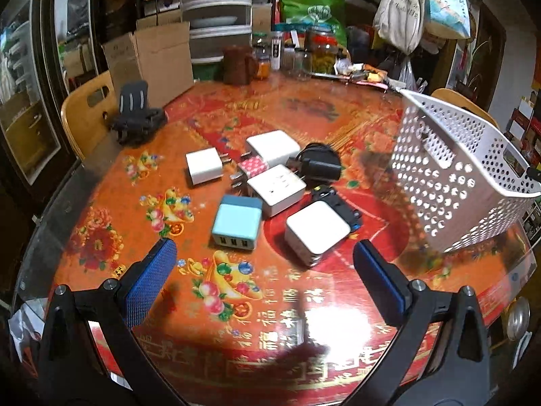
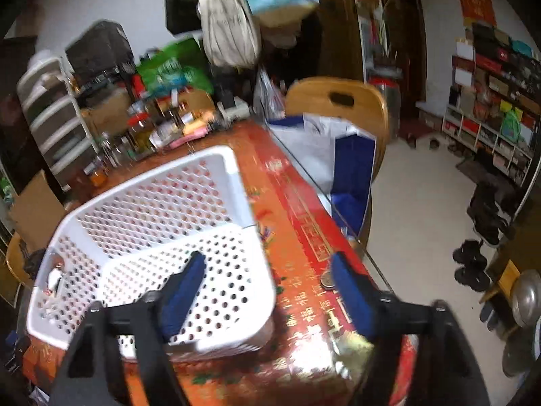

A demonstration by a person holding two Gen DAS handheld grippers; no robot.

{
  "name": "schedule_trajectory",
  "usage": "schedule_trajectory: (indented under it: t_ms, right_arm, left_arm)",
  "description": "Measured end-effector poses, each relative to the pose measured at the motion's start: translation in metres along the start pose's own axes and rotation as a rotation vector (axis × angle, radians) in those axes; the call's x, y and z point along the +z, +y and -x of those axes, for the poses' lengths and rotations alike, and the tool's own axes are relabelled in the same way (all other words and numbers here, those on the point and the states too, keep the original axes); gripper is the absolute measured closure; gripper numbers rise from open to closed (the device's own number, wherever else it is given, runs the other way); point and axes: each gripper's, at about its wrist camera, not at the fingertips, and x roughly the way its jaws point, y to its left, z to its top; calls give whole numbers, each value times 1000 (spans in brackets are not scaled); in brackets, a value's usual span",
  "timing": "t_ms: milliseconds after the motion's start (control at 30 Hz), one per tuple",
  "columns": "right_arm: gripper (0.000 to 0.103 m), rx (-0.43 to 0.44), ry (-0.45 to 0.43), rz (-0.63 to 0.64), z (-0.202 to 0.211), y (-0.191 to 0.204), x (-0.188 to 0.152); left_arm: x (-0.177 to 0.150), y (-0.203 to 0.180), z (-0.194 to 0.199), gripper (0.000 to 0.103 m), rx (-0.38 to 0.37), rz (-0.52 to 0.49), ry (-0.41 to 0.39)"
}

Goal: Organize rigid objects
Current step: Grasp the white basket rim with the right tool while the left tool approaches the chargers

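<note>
Several chargers lie bunched mid-table in the left wrist view: a light blue USB charger (image 1: pixel 236 223), a white cube charger (image 1: pixel 316 230), a white socket adapter (image 1: pixel 275 187), a small white plug (image 1: pixel 203 165) and a black charger (image 1: pixel 318 165). My left gripper (image 1: pixel 263 250) is open and holds nothing, its blue pads just short of the blue and white chargers. A white perforated basket (image 1: pixel 456 176) stands to their right. My right gripper (image 2: pixel 268 258) straddles the near right corner of the basket (image 2: pixel 152 209). One finger is inside and one outside, and the pads stand clear of the wall.
A black phone stand (image 1: pixel 135 118) and a cardboard box (image 1: pixel 152 57) sit at the back left, with jars (image 1: pixel 321 50) along the far edge. A wooden chair (image 2: pixel 338 101) with a blue-white bag (image 2: pixel 338 159) stands past the table's right edge. A coin (image 2: pixel 327 280) lies near my right finger.
</note>
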Motion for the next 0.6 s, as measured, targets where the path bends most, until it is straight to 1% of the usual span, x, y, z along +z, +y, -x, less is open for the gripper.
schedule_trajectory:
  t_ms: [33,67,100,133,200,300,333,400,500,600]
  right_arm:
    - [53,18,25,3,-10,-1,3]
    - [61,26,40,11,-18,-2,5]
    - [66,30,50,24,-24,-1,5]
    - [67,47,44,23,-26,0,4]
    - [73,61,49,23,-26,4,2]
    - [77,90,71,30,-37,6,3]
    - [78,87,77,35,-39,8,4]
    - [79,75,81,48,-38,14,2]
    - [82,78,83,63,-39,18,0]
    - [82,65,82,81,-39,23,0]
  left_arm:
    - [0,3,-7,0,-1,7,14]
    - [1,7,-14,0,2,17,28]
    - [1,9,-19,0,4,23,37]
    - [0,10,-23,0,4,24,45]
    - [0,8,-32,0,11,13,60]
    - [2,2,-47,0,63,-25,84]
    - [2,3,-50,0,78,-26,87]
    - [5,11,-54,0,95,-4,90]
    - [6,27,-60,0,118,38,93]
    - [7,35,-67,1,134,45,100]
